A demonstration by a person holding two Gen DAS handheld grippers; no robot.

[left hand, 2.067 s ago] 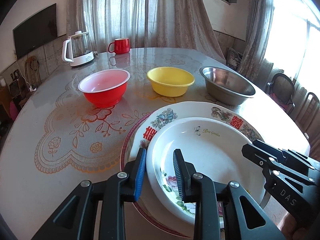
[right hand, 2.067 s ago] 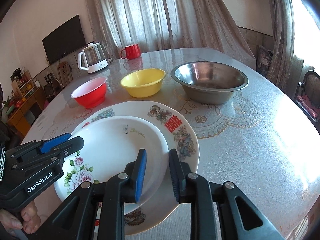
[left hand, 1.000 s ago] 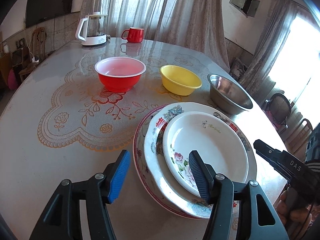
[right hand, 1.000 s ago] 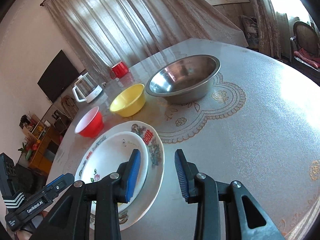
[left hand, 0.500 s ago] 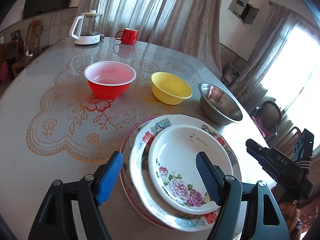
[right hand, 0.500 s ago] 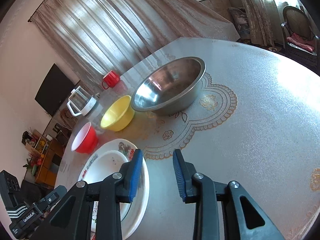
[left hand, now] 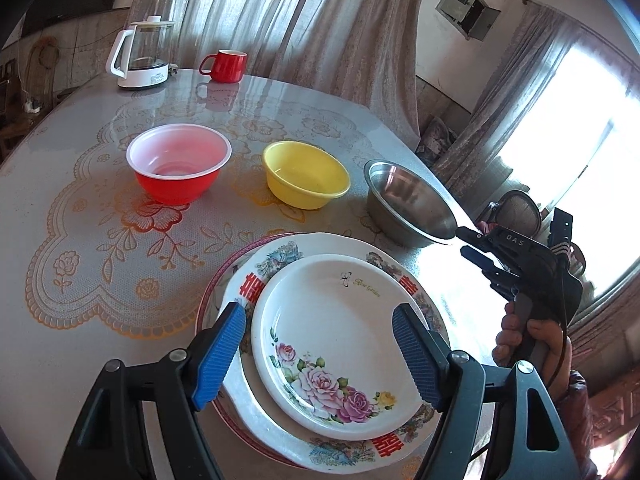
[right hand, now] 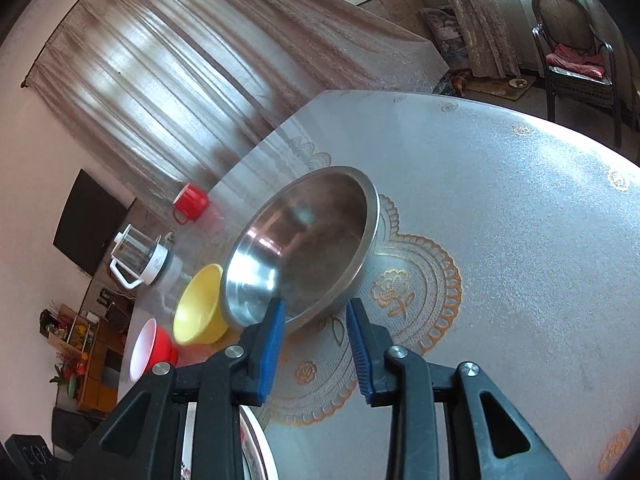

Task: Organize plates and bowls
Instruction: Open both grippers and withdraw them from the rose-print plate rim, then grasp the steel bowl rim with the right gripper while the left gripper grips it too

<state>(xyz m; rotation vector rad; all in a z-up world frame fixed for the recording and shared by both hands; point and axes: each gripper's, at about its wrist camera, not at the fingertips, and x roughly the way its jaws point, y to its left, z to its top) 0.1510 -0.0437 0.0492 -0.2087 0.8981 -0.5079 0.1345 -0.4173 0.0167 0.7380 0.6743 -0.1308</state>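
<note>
Steel is what my right claw lines up on: the metal bowl stands toward the worktop's far right edge, its near rim just ahead of my narrow-set pads, which grip nothing. The plates are stacked at the near edge, the rose plate on the red-lettered plate, with a red-rimmed one only partly showing beneath. My left claw hangs wide over that stack, empty.

Judging from here, the risk is the bowl's thin, slick rim: a pad that lands on the outer wall instead of straddling the rim could push the bowl along the glossy worktop or tip it. My left claw, if it drops, could knock the top plate off-centre.

Further left, the yellow bowl sits just beside the metal one, then the red bowl; the yellow one crowds that side. A kettle and a red mug stand at the far edge, well apart.
</note>
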